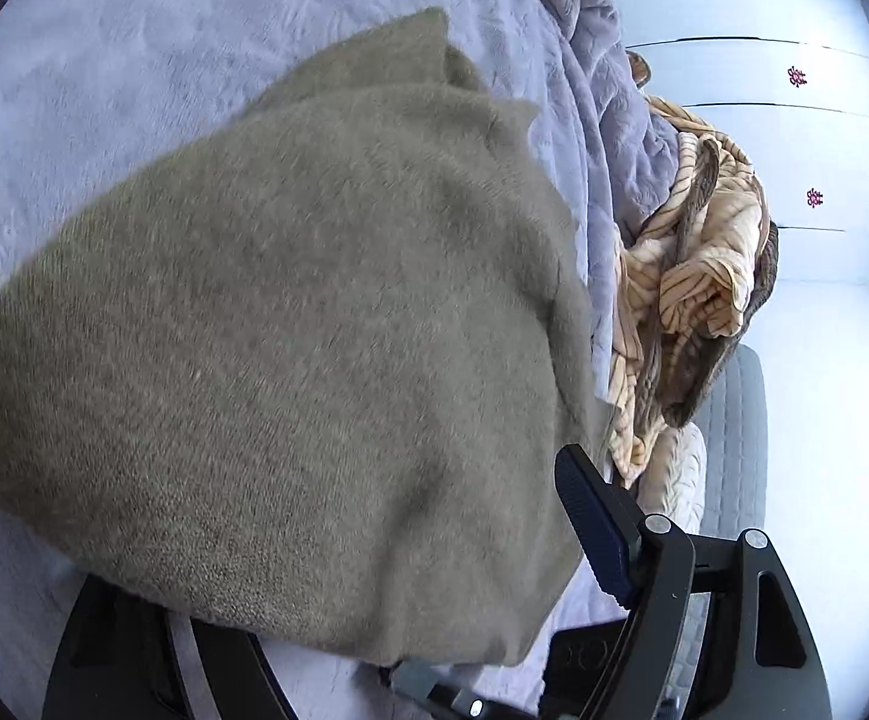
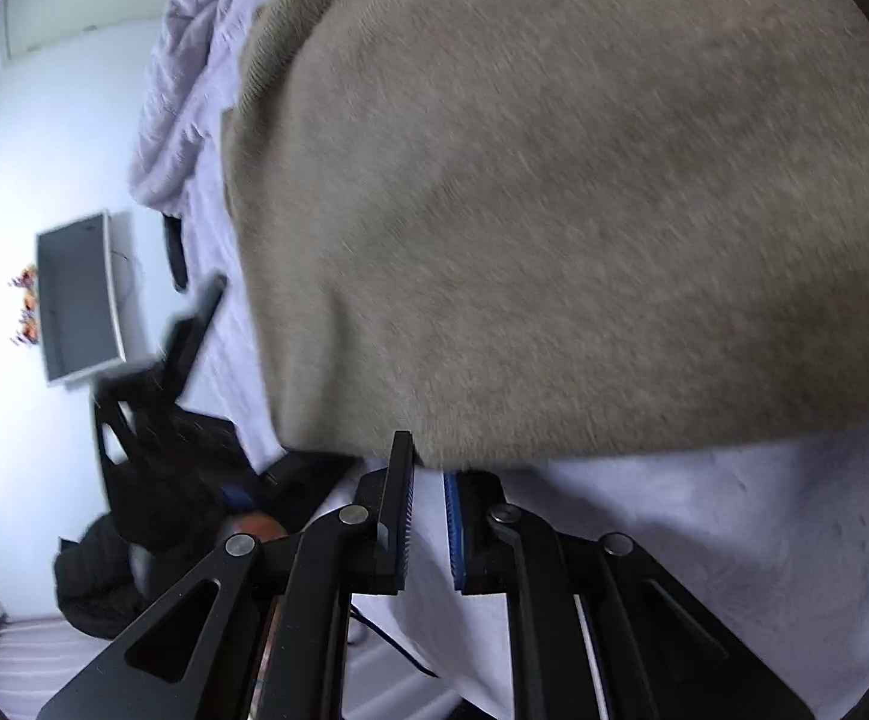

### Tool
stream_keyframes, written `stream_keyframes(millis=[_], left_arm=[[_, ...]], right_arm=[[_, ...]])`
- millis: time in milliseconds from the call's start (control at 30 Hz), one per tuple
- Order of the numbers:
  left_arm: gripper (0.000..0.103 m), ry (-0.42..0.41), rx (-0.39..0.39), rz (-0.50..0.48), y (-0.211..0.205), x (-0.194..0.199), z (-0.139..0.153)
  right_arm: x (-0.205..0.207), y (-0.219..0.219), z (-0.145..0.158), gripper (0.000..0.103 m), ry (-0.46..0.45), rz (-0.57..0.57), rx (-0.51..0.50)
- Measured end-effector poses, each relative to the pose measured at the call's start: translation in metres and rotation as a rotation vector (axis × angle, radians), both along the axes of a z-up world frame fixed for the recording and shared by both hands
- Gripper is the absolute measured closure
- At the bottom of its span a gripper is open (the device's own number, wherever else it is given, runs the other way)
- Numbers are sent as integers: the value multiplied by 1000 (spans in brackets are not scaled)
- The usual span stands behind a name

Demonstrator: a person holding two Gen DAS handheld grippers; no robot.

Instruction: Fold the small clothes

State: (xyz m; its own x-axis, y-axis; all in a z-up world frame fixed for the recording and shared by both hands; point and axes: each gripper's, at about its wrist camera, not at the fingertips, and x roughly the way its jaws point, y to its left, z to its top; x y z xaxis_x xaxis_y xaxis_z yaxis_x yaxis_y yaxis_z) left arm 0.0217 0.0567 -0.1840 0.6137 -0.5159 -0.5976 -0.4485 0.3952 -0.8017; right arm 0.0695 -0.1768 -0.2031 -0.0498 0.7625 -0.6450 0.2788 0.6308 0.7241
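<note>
The taupe fleece garment (image 1: 290,324) lies spread on the lavender blanket (image 1: 104,90) and fills most of both wrist views, its surface smeared by motion blur.

In the left wrist view, the garment's near edge drapes over the left gripper (image 1: 422,618). Only 1 blue-padded finger shows, standing clear just beside the garment's right edge; the other finger is buried under the cloth, so I cannot tell whether this claw is clamped or spread. To the right of the garment, past the blanket's bunched folds, a striped cream-and-brown cloth (image 1: 698,276) hangs in a heap in front of white drawers (image 1: 794,138).

In the right wrist view, to the left of the garment, a grey monitor (image 2: 77,300) stands against the bright wall, with a black bag (image 2: 152,456) below it. The right gripper (image 2: 428,531) sits at the garment's lower hem with its 2 blue pads set a narrow gap apart; blanket shows between them, and the left tip touches the hem without pinching it.
</note>
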Motion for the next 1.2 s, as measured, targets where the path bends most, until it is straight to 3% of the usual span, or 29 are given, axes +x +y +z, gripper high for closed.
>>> stream_keyframes(millis=[100,267,400,467,500,567,600,633,700,767,900,1033,1100,1200], left_arm=[[22,-12,49,-16,-3,5,10],[22,42,65,-13,-4,8,-1],[24,59,39,68,8,4,-8],[42,91,54,91,11,4,-11],[48,109,59,107,12,4,-13],[72,122,69,122,15,1,-16],[75,123,91,121,16,0,-15],[80,121,142,111,15,0,-9],[83,110,263,66,6,4,6],[88,70,438,-14,-14,11,32],[88,-63,755,-194,-65,19,77],[88,-173,988,-382,-113,23,92],[88,-208,1068,-456,-131,24,94],[88,-226,1122,-515,-139,26,91]], right_arm=[[-3,0,17,88,-32,100,-80],[8,-3,63,85,-216,206,-186],[31,3,57,80,-221,201,-284],[39,2,30,81,-135,212,-333],[39,2,19,81,-103,212,-327],[38,-2,3,83,-86,167,-279],[38,-5,1,84,-85,153,-263],[36,-8,1,85,-84,148,-248],[35,-12,0,89,-87,148,-231],[36,-13,-1,93,-95,154,-226],[29,-25,-1,94,-99,140,-205],[19,-42,2,94,-108,120,-176],[18,-52,5,90,-93,105,-144],[33,-63,22,85,-104,115,-127]])
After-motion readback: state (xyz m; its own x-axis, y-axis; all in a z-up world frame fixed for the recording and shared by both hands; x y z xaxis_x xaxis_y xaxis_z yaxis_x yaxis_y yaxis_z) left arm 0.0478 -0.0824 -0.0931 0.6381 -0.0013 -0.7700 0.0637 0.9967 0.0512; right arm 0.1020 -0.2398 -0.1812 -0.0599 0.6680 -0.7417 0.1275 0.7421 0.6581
